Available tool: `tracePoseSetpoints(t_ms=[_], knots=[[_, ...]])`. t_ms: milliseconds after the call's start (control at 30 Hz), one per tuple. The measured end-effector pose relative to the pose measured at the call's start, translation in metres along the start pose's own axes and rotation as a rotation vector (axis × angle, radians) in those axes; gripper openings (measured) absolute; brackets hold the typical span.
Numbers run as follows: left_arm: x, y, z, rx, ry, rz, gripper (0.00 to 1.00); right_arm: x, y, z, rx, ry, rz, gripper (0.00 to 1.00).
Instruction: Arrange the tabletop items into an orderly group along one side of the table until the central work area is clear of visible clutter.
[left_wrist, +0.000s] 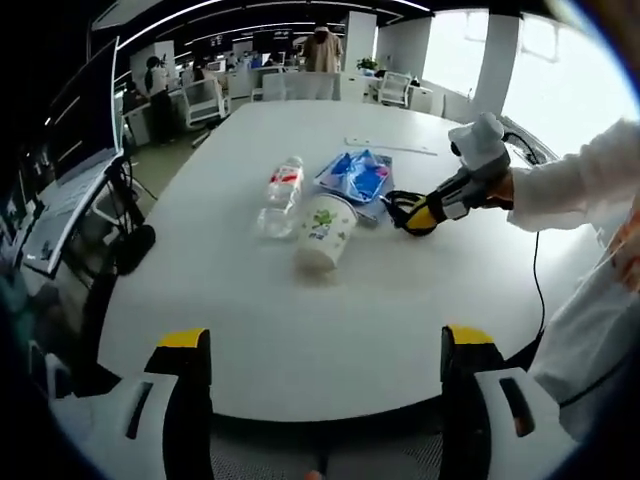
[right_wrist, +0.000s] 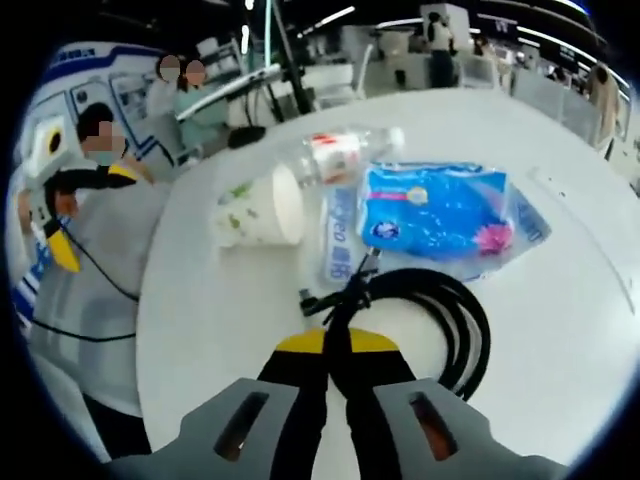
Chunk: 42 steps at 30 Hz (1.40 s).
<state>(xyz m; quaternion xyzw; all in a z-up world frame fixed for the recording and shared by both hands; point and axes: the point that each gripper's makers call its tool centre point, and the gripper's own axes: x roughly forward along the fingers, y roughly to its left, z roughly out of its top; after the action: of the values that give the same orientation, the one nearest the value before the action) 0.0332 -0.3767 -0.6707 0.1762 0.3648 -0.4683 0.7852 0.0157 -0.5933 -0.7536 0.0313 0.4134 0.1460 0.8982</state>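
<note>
We count four things clustered on the white worktop (left_wrist: 300, 330): one clear plastic bottle (right_wrist: 345, 150), one paper cup (right_wrist: 258, 208), one blue packet (right_wrist: 435, 210) and one coiled black cable (right_wrist: 440, 320). The worktop stands in an open office with chairs (left_wrist: 205, 100) and desks behind it. The cup lies on its side; we cannot tell what is in it. Our right gripper (right_wrist: 338, 345) is clamped on the cable, the packet just beyond its tips, cup and bottle ahead to the left. Our left gripper (left_wrist: 325, 340) hangs with jaws spread wide, holding nothing, the cluster well ahead of it.
</note>
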Motion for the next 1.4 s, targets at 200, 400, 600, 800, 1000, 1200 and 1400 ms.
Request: tracePoseSetpoints(t_ms=[200,400,600,800,1000,1200,1400], knots=[[0.007,-0.01,0.007,0.031,-0.003,-0.024,0.98,-0.017,-0.002,0.003,-0.044,-0.022,-0.037,0.0],[0.01,-0.016,0.015,0.057,-0.016,-0.039,0.97,-0.044,-0.006,0.0,-0.03,-0.057,-0.071,0.0],[0.019,-0.029,0.027,0.105,-0.015,-0.064,0.97,-0.083,-0.012,0.003,0.052,-0.164,-0.127,0.0],[0.035,-0.048,0.046,0.16,-0.025,-0.109,0.97,-0.13,-0.025,-0.002,0.12,-0.251,-0.192,0.0],[0.052,-0.068,0.062,0.211,-0.024,-0.157,0.97,-0.175,-0.039,-0.015,0.156,-0.296,-0.265,0.0],[0.067,-0.088,0.081,0.259,-0.034,-0.204,0.97,-0.213,-0.058,-0.039,0.195,-0.299,-0.358,0.0],[0.074,-0.105,0.096,0.297,-0.05,-0.237,0.97,-0.229,-0.075,-0.061,0.223,-0.27,-0.424,0.0]])
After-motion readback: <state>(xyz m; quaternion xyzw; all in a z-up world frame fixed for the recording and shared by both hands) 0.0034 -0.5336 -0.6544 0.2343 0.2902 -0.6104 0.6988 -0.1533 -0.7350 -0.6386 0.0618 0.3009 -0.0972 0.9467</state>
